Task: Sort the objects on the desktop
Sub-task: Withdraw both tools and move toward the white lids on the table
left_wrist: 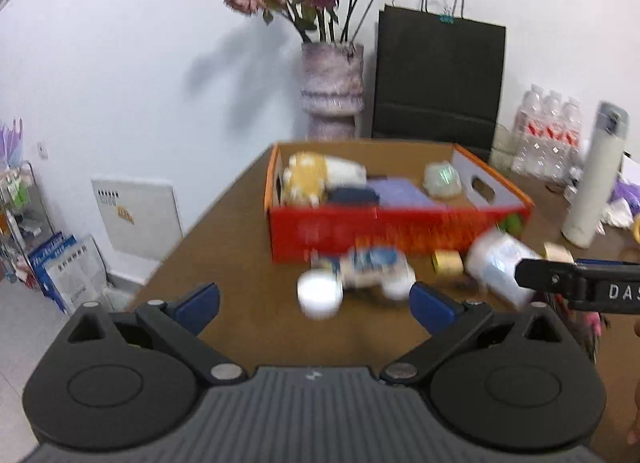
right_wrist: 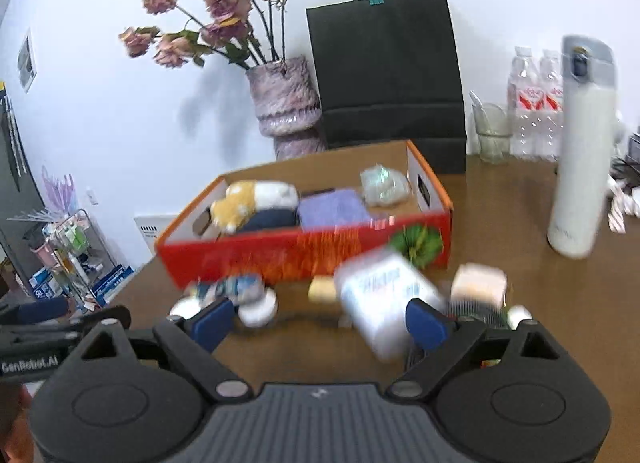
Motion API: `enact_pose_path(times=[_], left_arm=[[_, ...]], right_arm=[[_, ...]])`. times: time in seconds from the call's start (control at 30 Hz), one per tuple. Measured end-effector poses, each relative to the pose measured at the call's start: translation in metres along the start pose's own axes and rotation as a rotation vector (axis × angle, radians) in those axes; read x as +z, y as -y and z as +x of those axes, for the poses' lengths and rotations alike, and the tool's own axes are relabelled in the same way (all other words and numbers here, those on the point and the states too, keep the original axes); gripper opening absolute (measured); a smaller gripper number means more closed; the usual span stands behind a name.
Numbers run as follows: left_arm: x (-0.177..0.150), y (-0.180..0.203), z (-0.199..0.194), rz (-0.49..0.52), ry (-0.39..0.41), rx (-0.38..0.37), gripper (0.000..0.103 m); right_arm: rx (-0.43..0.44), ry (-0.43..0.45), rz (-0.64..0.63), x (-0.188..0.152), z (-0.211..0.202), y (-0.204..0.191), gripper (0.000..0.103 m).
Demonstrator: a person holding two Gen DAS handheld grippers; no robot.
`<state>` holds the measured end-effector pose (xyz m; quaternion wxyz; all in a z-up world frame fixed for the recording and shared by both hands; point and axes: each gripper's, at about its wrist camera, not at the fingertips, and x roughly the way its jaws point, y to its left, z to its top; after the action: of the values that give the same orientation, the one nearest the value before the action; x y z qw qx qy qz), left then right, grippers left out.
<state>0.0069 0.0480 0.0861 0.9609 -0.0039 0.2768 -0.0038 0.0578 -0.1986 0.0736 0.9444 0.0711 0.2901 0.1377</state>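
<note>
Both grippers are hovering wide open over the brown wooden table point(left_wrist: 224, 247), gripping nothing: the left gripper point(left_wrist: 316, 305) is facing a blurred white-and-blue bottle point(left_wrist: 374, 267) lying beside a round white lid point(left_wrist: 320, 293), and the right gripper point(right_wrist: 318, 321) is facing a clear plastic-wrapped white pack point(right_wrist: 384, 299). Behind them an open red-and-orange cardboard box point(left_wrist: 380, 229) is holding a yellow plush toy point(left_wrist: 306, 179) and a purple box point(left_wrist: 400, 191). A tall white flask point(right_wrist: 580, 151) is standing upright to the right.

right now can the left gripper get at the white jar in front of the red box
Probably yes: the left gripper is open, and the white jar lies on bare table just ahead, nothing between.
</note>
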Motion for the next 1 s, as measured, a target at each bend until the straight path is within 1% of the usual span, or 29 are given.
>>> enact_pose_path(times=[0.13, 0.23, 0.3, 0.4, 0.5, 0.6, 0.67, 0.77, 0.83, 0.93, 1.0], left_arm=[[-0.035, -0.006, -0.012, -0.036, -0.007, 0.011, 0.103], [-0.056, -0.007, -0.016, -0.061, -0.025, 0.003, 0.103], [-0.063, -0.006, -0.017, -0.046, -0.037, -0.011, 0.103], [-0.067, 0.002, -0.019, 0.0, -0.021, -0.006, 0.103], [-0.069, 0.005, -0.017, 0.001, -0.021, -0.029, 0.103], [-0.074, 0.004, -0.014, 0.001, -0.035, -0.043, 0.103], [-0.076, 0.001, -0.006, 0.005, -0.067, -0.063, 0.103], [-0.072, -0.003, 0.005, 0.004, -0.106, -0.064, 0.103], [-0.068, -0.008, 0.012, -0.016, -0.103, -0.054, 0.103], [-0.062, -0.02, 0.022, -0.075, -0.121, -0.047, 0.103], [-0.055, -0.024, 0.026, -0.076, -0.115, -0.054, 0.103]], right_arm=[[0.007, -0.026, -0.053, -0.03, -0.016, -0.011, 0.093], [-0.011, -0.007, -0.133, -0.05, -0.028, -0.022, 0.093], [-0.011, -0.01, -0.183, -0.064, -0.031, -0.027, 0.094], [-0.012, -0.039, -0.21, -0.077, -0.031, -0.031, 0.094], [0.003, -0.051, -0.209, -0.083, -0.032, -0.033, 0.094], [-0.003, -0.069, -0.223, -0.087, -0.03, -0.034, 0.094], [-0.018, -0.081, -0.234, -0.089, -0.028, -0.035, 0.094], [-0.032, -0.091, -0.247, -0.088, -0.022, -0.035, 0.094], [-0.028, -0.092, -0.242, -0.085, -0.019, -0.034, 0.094], [-0.008, -0.107, -0.222, -0.076, -0.01, -0.035, 0.094], [0.009, -0.088, -0.222, -0.071, -0.007, -0.036, 0.094]])
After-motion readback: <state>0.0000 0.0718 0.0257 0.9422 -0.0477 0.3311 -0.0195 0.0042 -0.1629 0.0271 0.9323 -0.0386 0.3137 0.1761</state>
